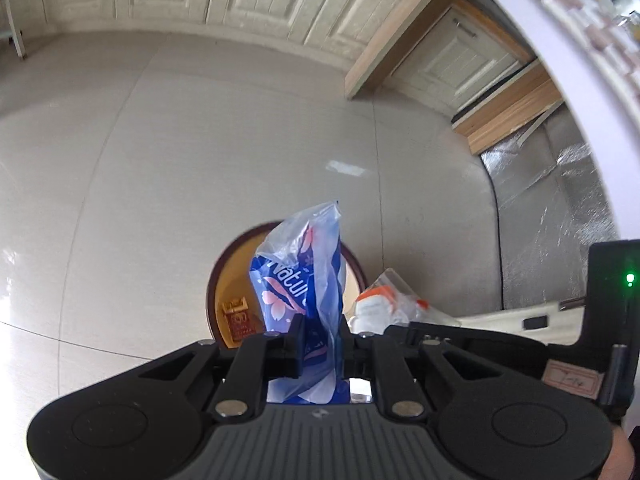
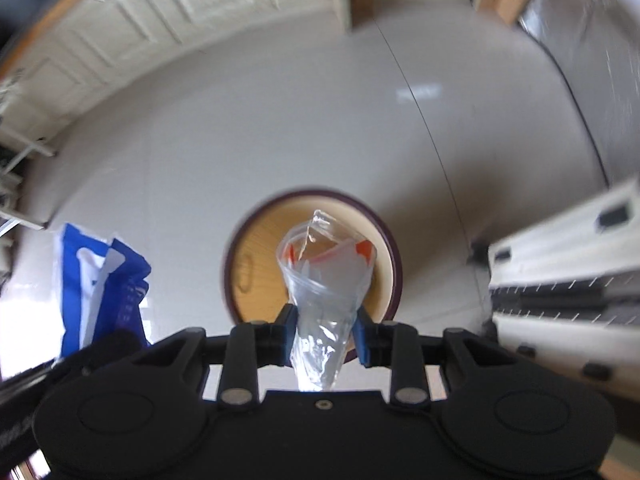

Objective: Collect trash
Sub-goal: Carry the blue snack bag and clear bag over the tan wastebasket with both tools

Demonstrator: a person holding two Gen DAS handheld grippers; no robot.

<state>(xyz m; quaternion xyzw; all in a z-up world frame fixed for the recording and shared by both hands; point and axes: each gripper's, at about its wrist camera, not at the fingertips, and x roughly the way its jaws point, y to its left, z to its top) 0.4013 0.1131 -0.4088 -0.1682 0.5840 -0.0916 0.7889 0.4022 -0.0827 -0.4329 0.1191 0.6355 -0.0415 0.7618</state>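
Blue printed wrapper point(image 1: 298, 280) sat clamped in the left claw point(image 1: 320, 344), jaws fully closed on its lower part, crumpled top sticking up past the fingertips. Held by the tail like that so it would likely drop clean once let go. Clear bag point(image 2: 326, 280) with orange corners was pinched in the right claw point(image 2: 325, 334), blue pads point(image 2: 362, 338) pressing its narrow end, wide end fanning out beyond. Right jaws were not fully closed, only as far as the bunched plastic allowed.

Both claws pointed steeply down at a round bin point(image 2: 394, 276), dark rim, tan inside, standing on the pale tile floor point(image 1: 180, 160). In the right view the clear bag hung directly over the bin mouth. In the left view the wrapper covered the mouth's middle; a small red-orange packet point(image 1: 240, 322) already lay inside, left side. Judgement: both pieces were lined up for release into the bin, task partly done.

Edges: bin rim circled each item closely in view, so drift to either side could drop trash on the floor. The two claws were side by side; the wrapper showed at left in the right view point(image 2: 104, 280), the clear bag at right in the left view point(image 1: 384, 300). Collision between them looked the main risk. A white ledge point(image 2: 560, 264) stood near right of the bin. Floor far and left of the bin was bare, giving room to pull away. Right view was motion-blurred.
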